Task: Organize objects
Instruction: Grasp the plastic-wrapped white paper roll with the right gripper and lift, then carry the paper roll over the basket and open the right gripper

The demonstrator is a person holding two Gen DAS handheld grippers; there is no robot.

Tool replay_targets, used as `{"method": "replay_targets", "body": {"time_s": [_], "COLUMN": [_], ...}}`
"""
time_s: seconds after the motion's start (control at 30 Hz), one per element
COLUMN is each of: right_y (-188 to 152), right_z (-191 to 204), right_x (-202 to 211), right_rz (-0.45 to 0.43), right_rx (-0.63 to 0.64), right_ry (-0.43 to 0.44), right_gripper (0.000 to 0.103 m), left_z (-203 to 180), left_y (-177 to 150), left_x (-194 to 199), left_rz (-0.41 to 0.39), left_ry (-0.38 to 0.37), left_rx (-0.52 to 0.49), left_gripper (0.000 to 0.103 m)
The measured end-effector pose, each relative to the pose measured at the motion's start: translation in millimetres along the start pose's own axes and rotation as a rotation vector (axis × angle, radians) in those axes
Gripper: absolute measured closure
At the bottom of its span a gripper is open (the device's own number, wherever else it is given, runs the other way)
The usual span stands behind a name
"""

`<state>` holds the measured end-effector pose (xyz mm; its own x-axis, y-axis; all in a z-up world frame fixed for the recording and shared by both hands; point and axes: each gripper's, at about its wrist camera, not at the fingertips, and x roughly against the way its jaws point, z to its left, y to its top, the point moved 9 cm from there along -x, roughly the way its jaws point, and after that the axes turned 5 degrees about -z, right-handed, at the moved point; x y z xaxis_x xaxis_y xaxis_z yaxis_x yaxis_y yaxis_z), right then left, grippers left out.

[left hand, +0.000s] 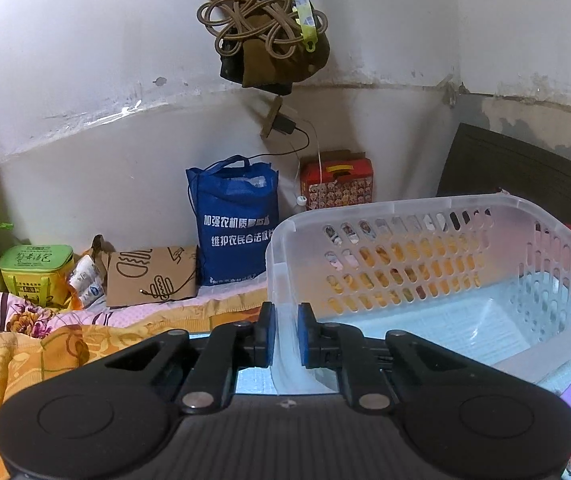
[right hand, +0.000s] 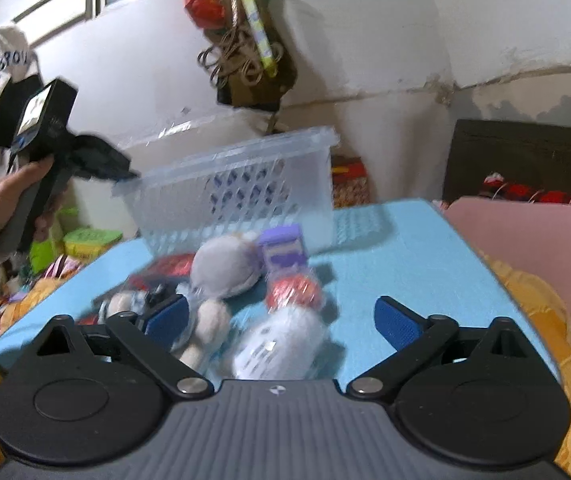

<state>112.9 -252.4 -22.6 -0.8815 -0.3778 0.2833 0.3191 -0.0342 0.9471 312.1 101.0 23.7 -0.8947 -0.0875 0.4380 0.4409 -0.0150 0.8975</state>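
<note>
My left gripper (left hand: pixel 285 334) is shut on the near corner wall of a clear plastic basket (left hand: pixel 465 216), holding it tilted above the blue mat (left hand: pixel 565 376). In the right wrist view the basket (right hand: pixel 245 184) hangs tilted at the mat's far side, with the left gripper (right hand: pixel 121 170) on its left rim. My right gripper (right hand: pixel 281 318) is open and empty, low over a blurred heap: a grey plush ball (right hand: pixel 225 266), a purple box (right hand: pixel 283 248), a red wrapped packet (right hand: pixel 293 290), a white wrapped packet (right hand: pixel 281 340) and beige plush pieces (right hand: pixel 209 326).
A blue tote bag (left hand: pixel 237 220), a brown paper bag (left hand: pixel 151 276), a green tin (left hand: pixel 35 272) and a red box (left hand: pixel 337 180) stand by the wall. An orange blanket (left hand: pixel 25 360) lies left of the mat. A pink cushion (right hand: pixel 537 240) lies on the right.
</note>
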Motion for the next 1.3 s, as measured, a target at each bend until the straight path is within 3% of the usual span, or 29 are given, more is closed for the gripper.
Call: {"method": "replay_targets", "body": {"time_s": [0.33,0.5,0.63,0.9,1.07,1.3], "right_y": [-22,-28,-27,3,20,70], "right_z": [13,13,8,-9,-11,-7], "right_x": [-9,-12,-9,4,2,1], "right_rz": [0.084,0.108,0.102,0.006,-0.028,-0.138], "right_rx": [0.090,0.104,0.091,0.058,0.045,0.019], "right_ry": [-0.051,-0.074,-0.082,-0.114,-0.097,-0.023], "right_gripper": [0.021,0.042,0.044,0.044,0.044,0.044], "left_z": [1,1,0,-1,-1,2], "left_y": [-1,-2,-2,-3,-3,-2], "left_x": [0,1,1,2,3,3], "left_rz": [-0.009,-0.015,-0.017,-0.018,-0.018,-0.018], "left_ry": [-0.014,-0.014,-0.012,-0.010,-0.011,-0.018], "left_rx": [0.014,0.013,0.012,0.011,0.013,0.031], "left_gripper": [0.088,0.088,0.088,0.088,0.088,0.088]}}
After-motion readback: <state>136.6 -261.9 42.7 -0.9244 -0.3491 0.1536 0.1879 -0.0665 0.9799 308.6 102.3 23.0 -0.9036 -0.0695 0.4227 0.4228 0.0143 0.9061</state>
